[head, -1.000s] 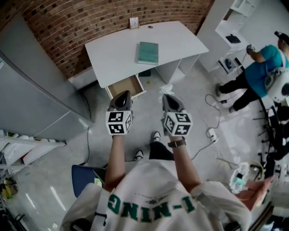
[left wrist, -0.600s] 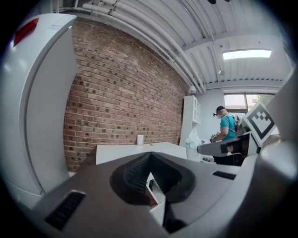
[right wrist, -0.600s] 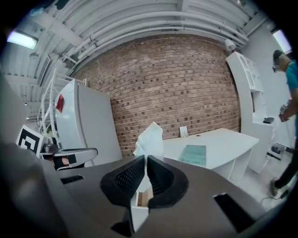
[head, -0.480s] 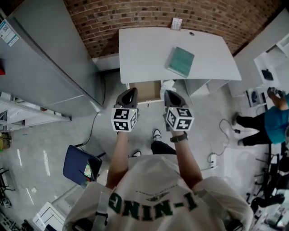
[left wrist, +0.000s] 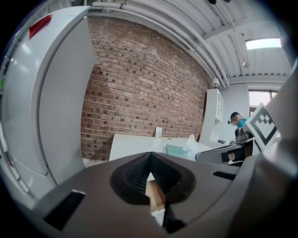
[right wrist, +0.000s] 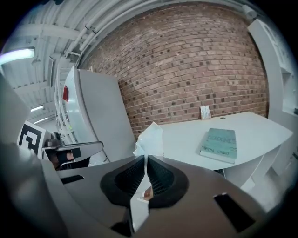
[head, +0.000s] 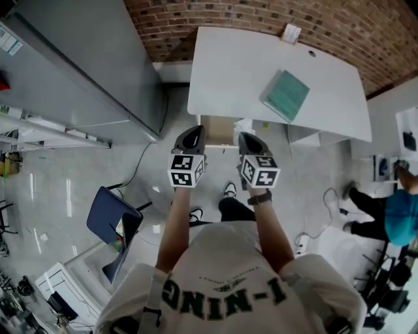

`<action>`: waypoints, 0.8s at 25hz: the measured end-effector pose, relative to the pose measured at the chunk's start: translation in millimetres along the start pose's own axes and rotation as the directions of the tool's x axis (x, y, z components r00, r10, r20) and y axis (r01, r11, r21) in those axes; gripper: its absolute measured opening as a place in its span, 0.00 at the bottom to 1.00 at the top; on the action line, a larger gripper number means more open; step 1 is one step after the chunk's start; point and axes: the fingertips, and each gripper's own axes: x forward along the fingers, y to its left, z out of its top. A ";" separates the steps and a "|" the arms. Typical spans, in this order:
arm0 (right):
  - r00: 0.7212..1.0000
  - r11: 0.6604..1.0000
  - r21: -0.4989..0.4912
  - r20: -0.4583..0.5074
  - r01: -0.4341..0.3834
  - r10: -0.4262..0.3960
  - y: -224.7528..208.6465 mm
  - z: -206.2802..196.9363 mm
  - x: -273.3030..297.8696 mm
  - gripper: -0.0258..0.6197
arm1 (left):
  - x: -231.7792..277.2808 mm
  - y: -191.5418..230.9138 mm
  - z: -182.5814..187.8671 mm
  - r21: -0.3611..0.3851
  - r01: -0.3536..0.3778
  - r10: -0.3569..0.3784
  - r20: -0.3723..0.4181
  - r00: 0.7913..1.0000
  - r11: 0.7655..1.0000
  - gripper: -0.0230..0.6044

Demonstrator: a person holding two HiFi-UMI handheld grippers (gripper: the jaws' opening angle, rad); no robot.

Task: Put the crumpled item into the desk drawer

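The crumpled white paper (head: 244, 124) sticks up from my right gripper (head: 247, 138), which is shut on it just in front of the white desk (head: 241, 72). In the right gripper view the paper (right wrist: 150, 138) rises from between the closed jaws of the gripper (right wrist: 145, 160). The wooden desk drawer (head: 219, 132) stands pulled out under the desk's front edge, between my two grippers. My left gripper (head: 194, 132) hovers at the drawer's left side, shut with nothing in it; in the left gripper view its jaws (left wrist: 150, 155) meet and the drawer (left wrist: 156, 195) shows below them.
A teal book (head: 286, 96) lies on the desk's right half. A tall grey cabinet (head: 85, 59) stands to the left against the brick wall (head: 196, 16). A blue chair (head: 111, 222) is behind on the left. A person in a teal top (head: 398, 215) is at the far right.
The desk and open drawer have come closer and more centred in the head view; both grippers now reach the drawer's front. The paper stays in the right gripper.
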 end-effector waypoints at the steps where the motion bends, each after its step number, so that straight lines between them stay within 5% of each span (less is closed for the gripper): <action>1: 1.000 1.000 0.005 -0.016 -0.007 0.007 -1.8 -4.4 5.1 0.07 | 3.6 1.4 -4.2 -0.014 -0.008 0.008 -0.004 1.000 1.000 0.03; 20: 0.967 0.995 -0.080 -0.252 -0.065 0.043 -44.0 -101.8 107.7 0.07 | 72.9 27.9 -94.3 -0.056 -0.019 0.011 -0.145 0.989 0.998 0.03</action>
